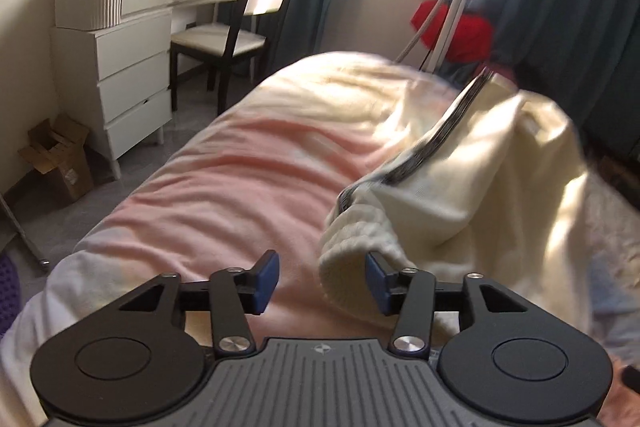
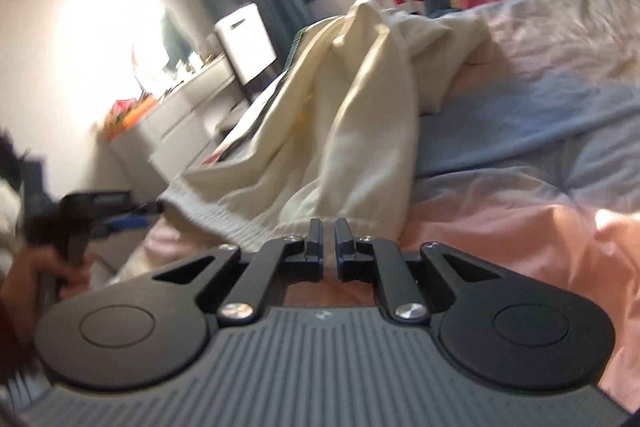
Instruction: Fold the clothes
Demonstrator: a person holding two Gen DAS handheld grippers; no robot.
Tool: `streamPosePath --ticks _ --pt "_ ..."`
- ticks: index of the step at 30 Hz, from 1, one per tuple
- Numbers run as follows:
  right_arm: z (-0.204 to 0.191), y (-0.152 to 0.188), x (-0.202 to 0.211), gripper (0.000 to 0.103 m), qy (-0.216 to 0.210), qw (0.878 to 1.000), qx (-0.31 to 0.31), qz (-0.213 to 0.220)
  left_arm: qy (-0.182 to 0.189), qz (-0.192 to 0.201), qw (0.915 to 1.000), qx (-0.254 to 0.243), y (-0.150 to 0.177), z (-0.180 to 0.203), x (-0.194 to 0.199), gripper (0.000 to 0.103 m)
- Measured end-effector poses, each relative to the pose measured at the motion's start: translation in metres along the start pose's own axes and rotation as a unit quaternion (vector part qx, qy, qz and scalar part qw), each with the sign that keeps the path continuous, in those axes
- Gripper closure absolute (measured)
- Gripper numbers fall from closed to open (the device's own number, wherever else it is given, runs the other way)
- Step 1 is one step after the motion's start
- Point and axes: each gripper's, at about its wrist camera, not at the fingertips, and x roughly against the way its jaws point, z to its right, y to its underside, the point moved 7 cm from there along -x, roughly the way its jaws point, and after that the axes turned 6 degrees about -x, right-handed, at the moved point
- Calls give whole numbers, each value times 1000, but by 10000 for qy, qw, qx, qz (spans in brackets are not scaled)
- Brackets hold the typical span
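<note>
- white drawer unit (image 1: 120,75) with ribbed front stands off the bed's left side, dark-framed chair (image 1: 232,27) with pale seat beside it.
- bed (image 1: 224,187) covered in soft wrinkled pink sheet, blue patch toward its right side.
- left claw (image 1: 322,281): blue pads spread apart, nothing pinched; ribbed cream cuff lies against the right pad. A hand (image 2: 44,275) holds its handle, pointing down at the bed.
- cream garment (image 1: 460,163), soft knit with dark striped trim, draped in loose folds, lifted off the bed's middle, blurred.
- right claw (image 2: 328,247): pads nearly together, clamped on the garment's gathered elastic hem near the bed's near edge.
</note>
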Motion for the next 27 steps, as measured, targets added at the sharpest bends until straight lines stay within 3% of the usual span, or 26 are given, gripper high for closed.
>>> streamPosePath --ticks 4,6,10,13,14,18,22,27 --pt "35 -3 -12 86 -101 9955 -946 -13 297 461 9983 -206 -13 20 8 19" --pt "46 -2 -21 71 -198 9911 -1311 -65 178 451 9977 -463 -11 28 -4 19" --pt "51 0 -42 42 -382 9856 -1635 -187 -141 -21 9976 -678 3 31 -49 19" --pt "51 4 -60 39 -333 9859 -1609 -332 -103 -283 9982 -527 11 26 -78 21" --pt "51 6 -67 39 -308 9867 -1550 -391 -46 -327 9985 -426 13 24 -85 23" --pt "50 12 -85 41 -444 9870 -1466 -487 192 -343 9991 171 12 17 -96 50" --pt "34 14 -83 70 -791 9863 -1333 -560 246 -106 9982 532 -5 9 -90 85" --pt "-14 33 -80 85 -1334 9769 -1430 -863 166 681 9950 710 -64 -5 -64 89"
